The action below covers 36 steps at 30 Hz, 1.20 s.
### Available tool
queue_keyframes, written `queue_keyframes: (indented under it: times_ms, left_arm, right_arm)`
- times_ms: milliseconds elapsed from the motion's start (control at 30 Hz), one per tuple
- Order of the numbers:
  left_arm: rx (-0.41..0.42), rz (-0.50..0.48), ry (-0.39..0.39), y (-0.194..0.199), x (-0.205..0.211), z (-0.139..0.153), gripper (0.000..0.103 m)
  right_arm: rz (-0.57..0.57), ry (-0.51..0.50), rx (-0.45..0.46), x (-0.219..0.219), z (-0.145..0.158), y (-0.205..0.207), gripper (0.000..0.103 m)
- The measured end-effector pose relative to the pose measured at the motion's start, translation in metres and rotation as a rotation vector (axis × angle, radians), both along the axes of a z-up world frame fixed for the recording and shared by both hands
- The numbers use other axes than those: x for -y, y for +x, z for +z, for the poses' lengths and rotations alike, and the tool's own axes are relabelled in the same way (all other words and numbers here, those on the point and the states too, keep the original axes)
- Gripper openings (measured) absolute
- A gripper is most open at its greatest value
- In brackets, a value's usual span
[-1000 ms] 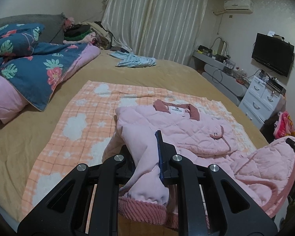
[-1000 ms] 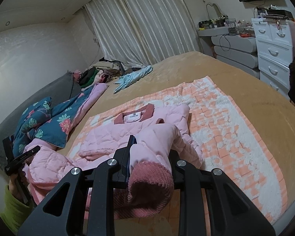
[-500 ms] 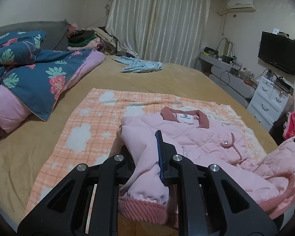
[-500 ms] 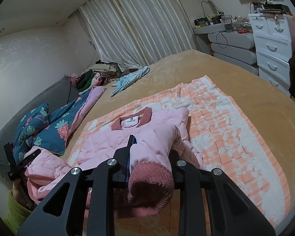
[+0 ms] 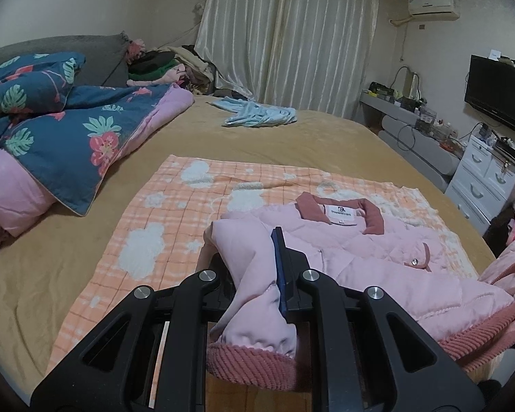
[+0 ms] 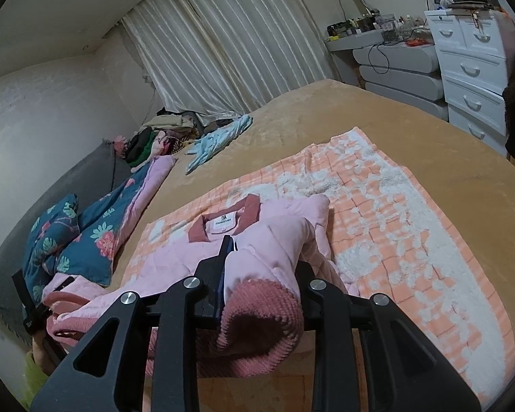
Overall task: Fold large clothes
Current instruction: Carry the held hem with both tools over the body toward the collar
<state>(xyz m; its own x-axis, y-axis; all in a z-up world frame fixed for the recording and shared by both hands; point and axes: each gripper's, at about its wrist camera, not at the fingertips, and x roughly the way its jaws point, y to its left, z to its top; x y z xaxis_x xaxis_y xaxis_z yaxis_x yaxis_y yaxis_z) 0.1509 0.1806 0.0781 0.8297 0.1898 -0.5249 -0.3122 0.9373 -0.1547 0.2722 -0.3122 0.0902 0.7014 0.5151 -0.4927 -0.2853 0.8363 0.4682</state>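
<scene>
A pink quilted jacket (image 5: 377,274) with a dusty-red collar (image 5: 340,213) lies face up on an orange-and-white checked blanket (image 5: 175,213) on the bed. My left gripper (image 5: 254,257) is shut on one sleeve, whose ribbed red cuff (image 5: 250,364) hangs toward the camera. My right gripper (image 6: 261,257) is shut on the other sleeve, and its ribbed cuff (image 6: 261,322) bulges out between the fingers. Both sleeves are lifted over the jacket's body (image 6: 175,261). The left gripper (image 6: 27,295) shows at the far left of the right wrist view with the hem bunched around it.
A blue floral quilt (image 5: 61,130) with pink lining is heaped at the left. A light blue garment (image 5: 257,116) lies far up the tan bed cover (image 5: 309,144). White drawers (image 6: 470,79) and a grey dresser (image 6: 401,65) stand to the right of the bed.
Both grippers have carried their sleeves forward over the jacket, so the collar sits closer in both views. Each grip on its sleeve is unchanged.
</scene>
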Motion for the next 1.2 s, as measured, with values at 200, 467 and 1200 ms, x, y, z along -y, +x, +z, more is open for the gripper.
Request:
queue_keyframes:
  times_ms: [200,467,1200]
  left_arm:
    - [-0.011,0.010,-0.003,0.011,-0.002,-0.004,0.009]
    - [-0.018,0.017,0.005,0.017,-0.002,-0.008,0.009]
    - [-0.058,-0.004,-0.006,0.057,-0.008,-0.017,0.009]
  right_arm:
    - [-0.003,0.040,-0.034,0.001,-0.002,0.017,0.028]
    - [0.010,0.064,-0.055,-0.005,-0.002,0.031,0.038]
    - [-0.071,0.209,0.245,0.036,-0.006,-0.001,0.099]
